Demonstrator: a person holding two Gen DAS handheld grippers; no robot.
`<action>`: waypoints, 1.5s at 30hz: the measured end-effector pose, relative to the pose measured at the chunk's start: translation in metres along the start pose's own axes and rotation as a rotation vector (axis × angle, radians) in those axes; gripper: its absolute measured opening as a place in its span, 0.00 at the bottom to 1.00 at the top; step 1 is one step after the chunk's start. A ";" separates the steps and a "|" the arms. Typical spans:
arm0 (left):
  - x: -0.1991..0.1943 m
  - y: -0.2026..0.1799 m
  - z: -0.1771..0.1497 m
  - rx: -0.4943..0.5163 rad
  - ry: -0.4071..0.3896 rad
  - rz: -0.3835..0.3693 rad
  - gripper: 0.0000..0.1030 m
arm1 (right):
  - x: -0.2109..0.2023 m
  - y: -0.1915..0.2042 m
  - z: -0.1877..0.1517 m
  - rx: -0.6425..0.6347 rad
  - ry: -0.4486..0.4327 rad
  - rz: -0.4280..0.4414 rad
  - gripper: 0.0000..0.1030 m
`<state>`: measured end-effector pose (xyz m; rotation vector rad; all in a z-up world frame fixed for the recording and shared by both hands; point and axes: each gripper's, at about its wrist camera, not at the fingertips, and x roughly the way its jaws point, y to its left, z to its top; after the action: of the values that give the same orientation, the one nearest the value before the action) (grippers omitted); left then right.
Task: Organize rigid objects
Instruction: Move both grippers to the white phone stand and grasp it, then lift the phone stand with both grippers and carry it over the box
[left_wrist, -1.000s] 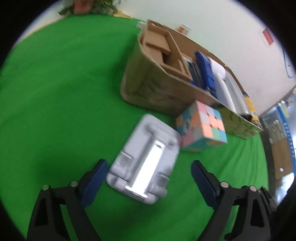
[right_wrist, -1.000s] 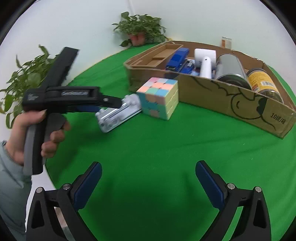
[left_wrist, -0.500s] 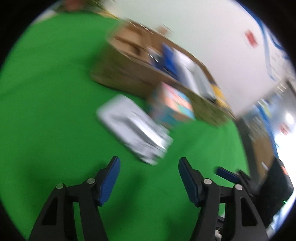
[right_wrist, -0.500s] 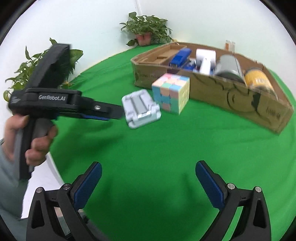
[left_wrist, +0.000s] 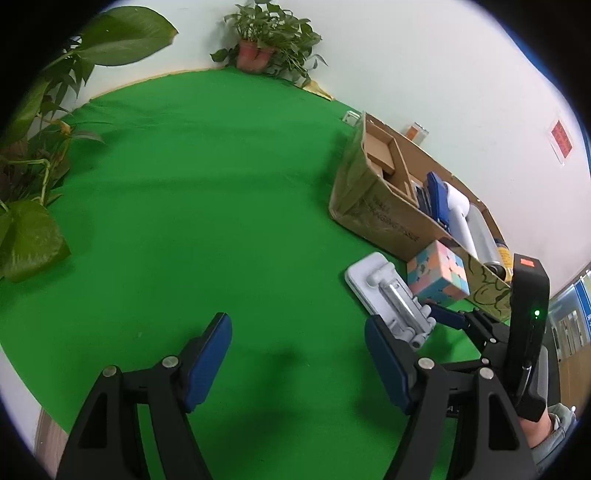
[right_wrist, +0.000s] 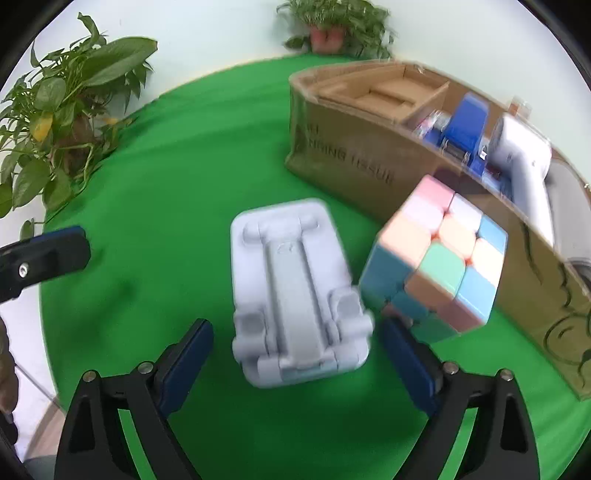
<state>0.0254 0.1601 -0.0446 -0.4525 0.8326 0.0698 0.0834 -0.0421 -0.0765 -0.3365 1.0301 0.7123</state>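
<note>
Pale grey folding stand (right_wrist: 295, 291) lies flat between right tongs (right_wrist: 295, 354), closing, not gripping. Left tongs (left_wrist: 297, 354) gape empty, just reopening.

Pale grey stand (right_wrist: 295, 284), pastel-checked cube (right_wrist: 439, 258), green cloth (right_wrist: 192, 155)

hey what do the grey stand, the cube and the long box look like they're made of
Grey stand: likely moulded plastic, matte, with rounded hinge shapes. Cube: looks like smooth plastic, pastel tiles with a slight sheen. Box: brown cardboard, printed lettering and creased walls.
</note>
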 end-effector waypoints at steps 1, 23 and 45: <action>0.001 -0.001 0.000 0.000 -0.003 -0.009 0.72 | 0.000 0.003 0.000 -0.009 -0.002 -0.009 0.78; 0.068 -0.108 -0.049 0.116 0.484 -0.513 0.72 | -0.103 -0.002 -0.128 0.240 -0.200 -0.098 0.93; 0.085 -0.119 -0.053 0.097 0.474 -0.451 0.37 | -0.086 -0.003 -0.114 0.505 -0.159 0.112 0.63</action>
<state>0.0736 0.0212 -0.0944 -0.5653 1.1723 -0.5104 -0.0173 -0.1418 -0.0575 0.2131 1.0436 0.5449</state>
